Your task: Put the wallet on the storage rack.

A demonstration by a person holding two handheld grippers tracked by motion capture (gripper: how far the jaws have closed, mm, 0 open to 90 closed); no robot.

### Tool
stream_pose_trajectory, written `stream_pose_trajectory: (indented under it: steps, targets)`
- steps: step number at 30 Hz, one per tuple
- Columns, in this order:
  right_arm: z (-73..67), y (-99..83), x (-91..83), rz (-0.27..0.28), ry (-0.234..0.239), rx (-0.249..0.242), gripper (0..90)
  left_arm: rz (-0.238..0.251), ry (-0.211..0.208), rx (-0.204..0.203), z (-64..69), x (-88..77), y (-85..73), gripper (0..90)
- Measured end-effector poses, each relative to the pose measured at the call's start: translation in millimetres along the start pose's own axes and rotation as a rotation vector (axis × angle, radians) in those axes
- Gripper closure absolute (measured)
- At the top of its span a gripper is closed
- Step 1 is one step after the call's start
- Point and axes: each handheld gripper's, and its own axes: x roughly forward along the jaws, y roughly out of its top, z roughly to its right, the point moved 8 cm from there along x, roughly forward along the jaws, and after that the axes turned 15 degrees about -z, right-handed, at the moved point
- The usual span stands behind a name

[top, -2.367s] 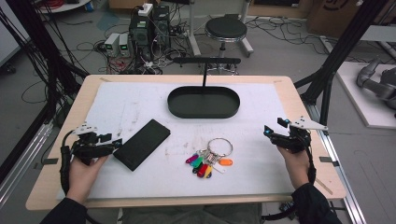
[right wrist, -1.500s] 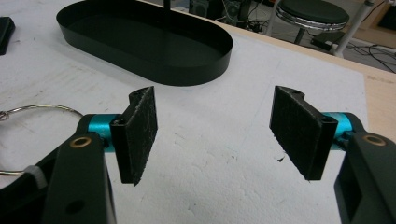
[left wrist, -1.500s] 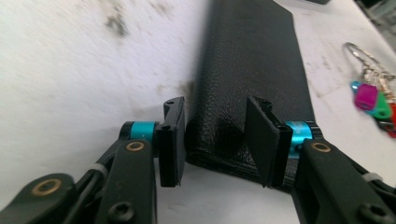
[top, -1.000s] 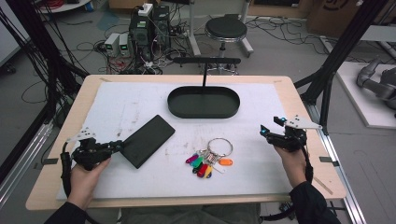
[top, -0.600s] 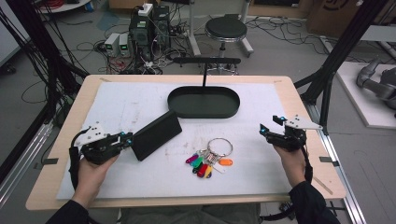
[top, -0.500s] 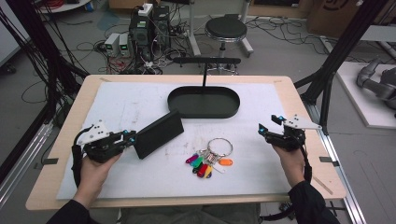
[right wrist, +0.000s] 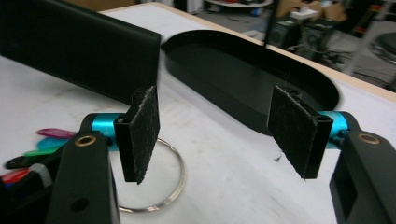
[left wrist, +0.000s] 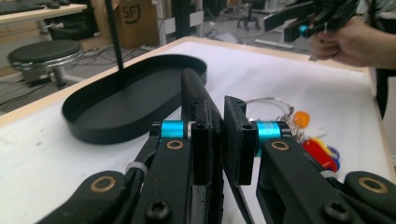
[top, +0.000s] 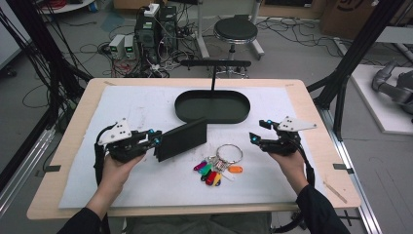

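Note:
My left gripper [top: 154, 140] is shut on the near end of a flat black phone-like slab [top: 182, 138], which it holds tipped up on its long edge above the white mat. In the left gripper view the slab [left wrist: 192, 91] runs edge-on between the closed jaws of that gripper [left wrist: 217, 136], pointing at the black oval tray [left wrist: 126, 100]. My right gripper [top: 258, 134] hovers open right of a key ring with coloured tags [top: 217, 167]. In the right gripper view nothing lies between its pads [right wrist: 142, 135]; the ring [right wrist: 168, 186] lies below them and the slab [right wrist: 79, 46] stands beyond.
The oval tray [top: 212, 106] sits at the back middle of the mat [top: 136, 105], with a thin black post rising behind it. The wooden table edge [top: 316, 126] borders the mat. A stool and cabled equipment stand on the floor beyond.
My left gripper closed on the slab, which lay flat on the mat, lifted it onto its edge and carried it right toward the tray. The right gripper drifted slightly left, still open.

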Motion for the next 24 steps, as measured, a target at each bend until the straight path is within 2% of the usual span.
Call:
stream_pose_trajectory:
  steps: [2,3,6,7,8,11,17,19,21,22,24]
  targets:
    - [-10.0,4.9,10.5,-0.027,0.041,-0.04,34.8,0.019,-0.021,0.011,3.5,2.7,5.6,81.3]
    - [-10.0,4.9,10.5,-0.027,0.041,-0.04,34.8,0.028,-0.031,0.014,5.1,3.5,8.1,81.3]
    - [-19.2,9.1,21.1,-0.047,0.083,-0.074,33.8,0.048,-0.055,0.027,10.4,5.4,14.0,81.4]
    - [-25.3,11.1,28.3,-0.062,0.121,-0.095,33.0,0.052,-0.06,0.033,12.0,5.8,15.3,81.3]
    - [-25.3,11.1,28.3,-0.062,0.121,-0.095,33.0,0.057,-0.064,0.035,13.2,6.1,16.1,81.3]
    - [-35.3,15.4,39.9,-0.079,0.176,-0.134,33.0,0.073,-0.086,0.039,15.8,5.8,17.0,81.3]
    - [-47.9,30.7,63.8,-0.079,0.224,-0.17,33.6,0.077,-0.114,0.055,15.6,0.8,13.5,81.3]
    - [-51.3,36.7,76.9,-0.094,0.24,-0.199,33.9,0.078,-0.119,0.052,14.9,-0.7,12.0,81.2]
    - [-52.2,38.1,81.0,-0.093,0.249,-0.207,34.2,0.078,-0.122,0.054,14.2,-2.0,10.5,81.2]
    - [-52.4,40.0,89.5,-0.108,0.256,-0.22,34.3,0.078,-0.122,0.054,13.6,-2.7,9.8,81.2]
    - [-53.1,40.5,91.5,-0.11,0.265,-0.219,34.3,0.077,-0.126,0.057,13.0,-3.5,9.0,81.1]
